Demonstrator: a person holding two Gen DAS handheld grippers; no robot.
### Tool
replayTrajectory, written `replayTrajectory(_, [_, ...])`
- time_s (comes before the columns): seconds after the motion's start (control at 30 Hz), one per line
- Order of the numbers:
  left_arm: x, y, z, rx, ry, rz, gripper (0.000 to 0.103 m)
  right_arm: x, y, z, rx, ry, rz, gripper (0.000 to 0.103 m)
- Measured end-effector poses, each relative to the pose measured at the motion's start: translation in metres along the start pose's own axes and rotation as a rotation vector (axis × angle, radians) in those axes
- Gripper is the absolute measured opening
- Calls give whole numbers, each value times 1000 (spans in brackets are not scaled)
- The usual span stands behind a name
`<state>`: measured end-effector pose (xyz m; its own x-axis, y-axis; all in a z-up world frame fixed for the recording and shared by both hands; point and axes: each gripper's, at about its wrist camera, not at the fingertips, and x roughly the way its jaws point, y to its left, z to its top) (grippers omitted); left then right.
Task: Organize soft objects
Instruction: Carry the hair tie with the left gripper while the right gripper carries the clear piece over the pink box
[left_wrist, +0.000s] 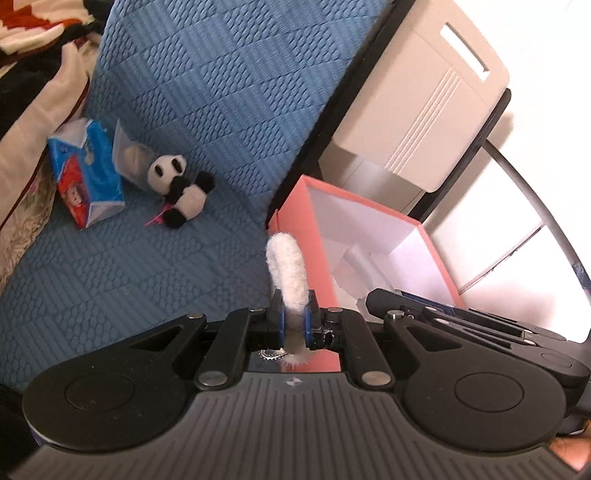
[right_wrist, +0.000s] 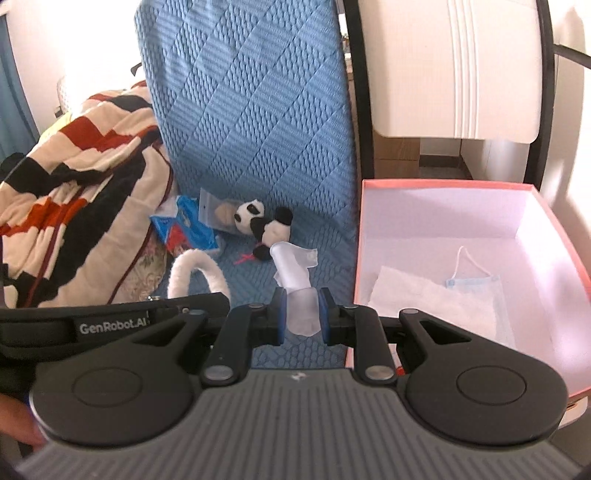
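While both grippers pinch soft items, fluffy white loop (left_wrist: 286, 264) left, translucent pouch (right_wrist: 295, 266) right: mask (right_wrist: 472, 284) already boxed (right_wrist: 436, 183), panda (right_wrist: 264, 221) still waiting.

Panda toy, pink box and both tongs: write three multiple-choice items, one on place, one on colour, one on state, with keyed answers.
1. Where does the panda toy lie?
A. in the pink box
B. on the blue quilted cover
C. on the striped blanket

2. What colour is the outside of the box?
A. pink
B. green
C. black

3. What are the left tongs doing?
A. standing open and empty
B. clamped on the panda toy
C. clamped on a white fuzzy loop

Answers:
1 B: it rests on the blue quilted cover, left of the box.
2 A: the walls are pink outside, white inside.
3 C: the white fuzzy loop is pinched between the pads.
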<state>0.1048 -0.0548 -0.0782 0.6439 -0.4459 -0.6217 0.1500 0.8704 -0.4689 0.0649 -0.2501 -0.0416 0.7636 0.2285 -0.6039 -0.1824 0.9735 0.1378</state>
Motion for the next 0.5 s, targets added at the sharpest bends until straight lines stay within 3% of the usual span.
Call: replayTrajectory(0.5, [1,-58,20,-2,-81,-21,11,-27,-41,25,-16,-25,-32,22])
